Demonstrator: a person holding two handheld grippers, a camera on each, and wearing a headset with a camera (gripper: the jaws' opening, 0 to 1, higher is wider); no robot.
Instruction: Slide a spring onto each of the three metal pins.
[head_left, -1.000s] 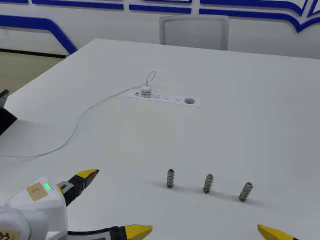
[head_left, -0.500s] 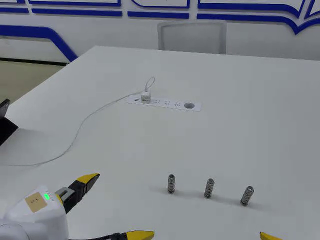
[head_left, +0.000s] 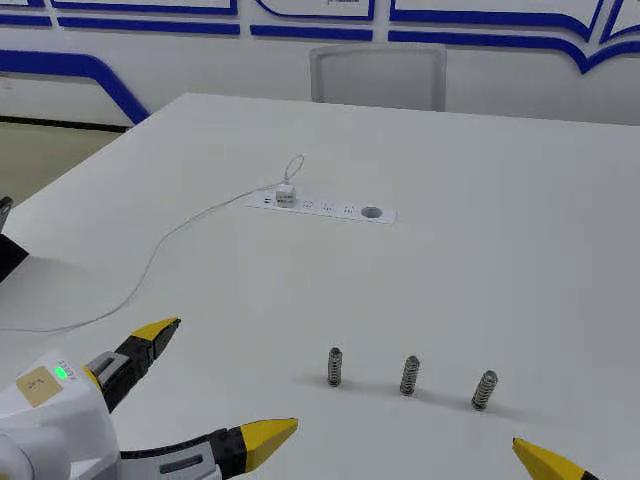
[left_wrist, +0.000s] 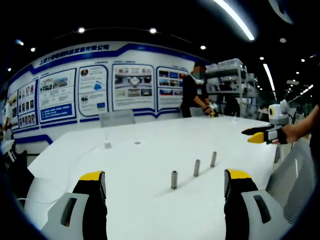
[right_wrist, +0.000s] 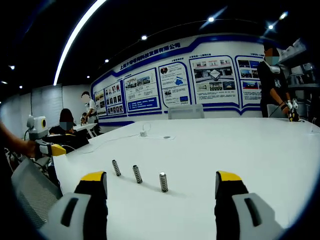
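Three short metal pins stand upright in a row on the white table (head_left: 500, 250): left pin (head_left: 335, 367), middle pin (head_left: 409, 375), right pin (head_left: 485, 390). Each has a coil spring around it. My left gripper (head_left: 212, 385) is at the lower left, open and empty, with the row of pins (left_wrist: 197, 168) ahead of its yellow tips. One yellow fingertip (head_left: 545, 462) of the right gripper shows at the bottom right. In the right gripper view my right gripper (right_wrist: 161, 182) is open and empty, a short way in front of the nearest pin (right_wrist: 163, 182).
A white power strip (head_left: 325, 208) with a plug (head_left: 286, 195) and a thin cable (head_left: 150, 262) lies mid-table. A grey chair (head_left: 378, 75) stands at the far edge. A dark object (head_left: 8, 252) sits at the left edge. A person (left_wrist: 196, 90) stands beyond the table.
The head camera has shifted slightly. My left gripper has come a little further up into the picture, still open. The three pins have not moved.
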